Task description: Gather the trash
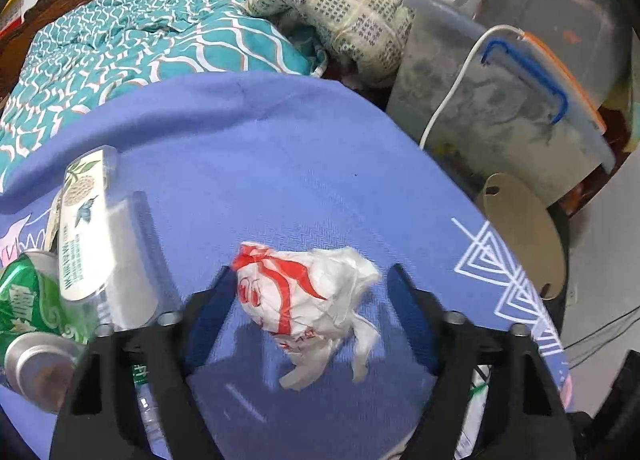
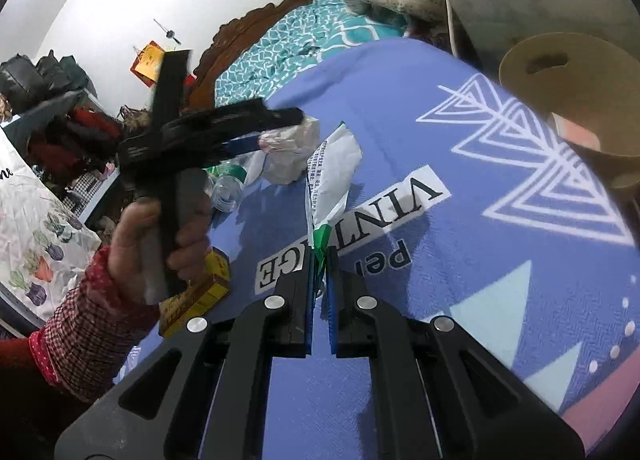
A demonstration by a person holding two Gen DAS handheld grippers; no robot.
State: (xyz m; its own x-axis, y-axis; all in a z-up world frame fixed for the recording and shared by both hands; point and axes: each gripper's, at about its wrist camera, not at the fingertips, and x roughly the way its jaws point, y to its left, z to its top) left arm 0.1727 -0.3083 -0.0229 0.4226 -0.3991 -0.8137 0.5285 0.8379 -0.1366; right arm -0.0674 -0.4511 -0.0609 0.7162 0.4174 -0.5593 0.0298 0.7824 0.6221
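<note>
1. Left gripper (image 1: 310, 296) spread, straddling crumpled bag (image 1: 308, 300), pads clear; bottle (image 1: 96, 227) and can (image 1: 28, 300) crowd its left.
2. Right gripper (image 2: 320, 264) pinches wrapper (image 2: 328, 183) above blue cloth (image 2: 460, 260); bare cloth rightward.
3. Both angled down.

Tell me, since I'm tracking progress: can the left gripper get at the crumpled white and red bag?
Probably yes. The bag already sits between the left gripper's open fingers on the purple cloth, with nothing lying over it.
</note>
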